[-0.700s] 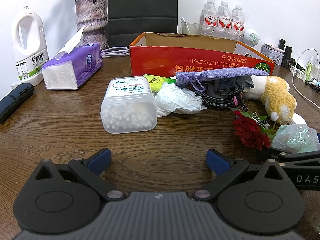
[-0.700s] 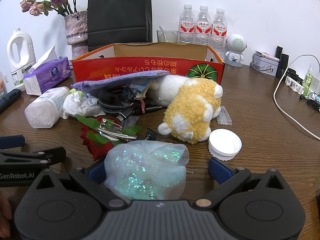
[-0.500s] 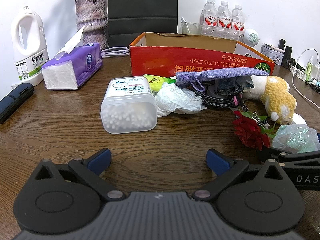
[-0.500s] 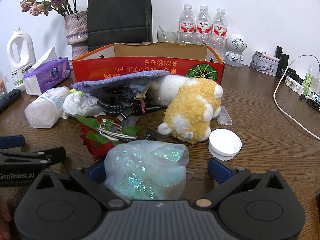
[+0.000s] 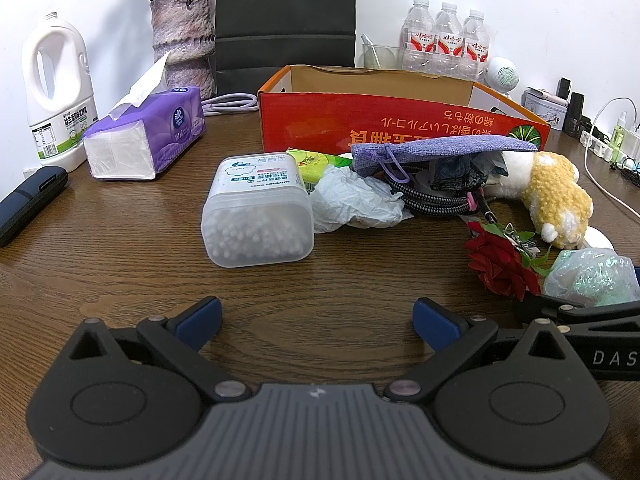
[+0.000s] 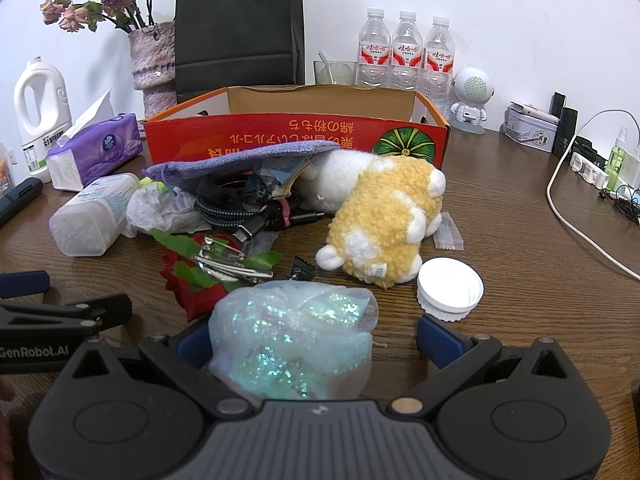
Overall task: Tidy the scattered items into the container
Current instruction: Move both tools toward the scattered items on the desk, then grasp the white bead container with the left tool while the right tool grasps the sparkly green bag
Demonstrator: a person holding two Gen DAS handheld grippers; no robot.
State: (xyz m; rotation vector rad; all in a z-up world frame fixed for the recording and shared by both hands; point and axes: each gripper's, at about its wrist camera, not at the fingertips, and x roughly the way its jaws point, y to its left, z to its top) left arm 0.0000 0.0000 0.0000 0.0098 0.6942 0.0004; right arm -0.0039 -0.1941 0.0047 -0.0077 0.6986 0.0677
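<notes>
Clutter lies low-centre before the red box (image 6: 296, 136), nothing yet picked: left gripper (image 5: 316, 322) jaws apart over bare bench (image 5: 120, 264), right gripper (image 6: 312, 334) jaws wide around the glitter pouch (image 6: 292, 336), which likely needs closing next.

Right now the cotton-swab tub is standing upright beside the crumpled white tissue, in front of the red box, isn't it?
Not upright: the cotton-swab tub lies on its side, as the left wrist view shows. It is beside the crumpled white tissue, in front of the red box.

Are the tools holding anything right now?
No. The left tool is open over bare table. The glitter bag sits between the right tool's open fingers, ungripped.
</notes>
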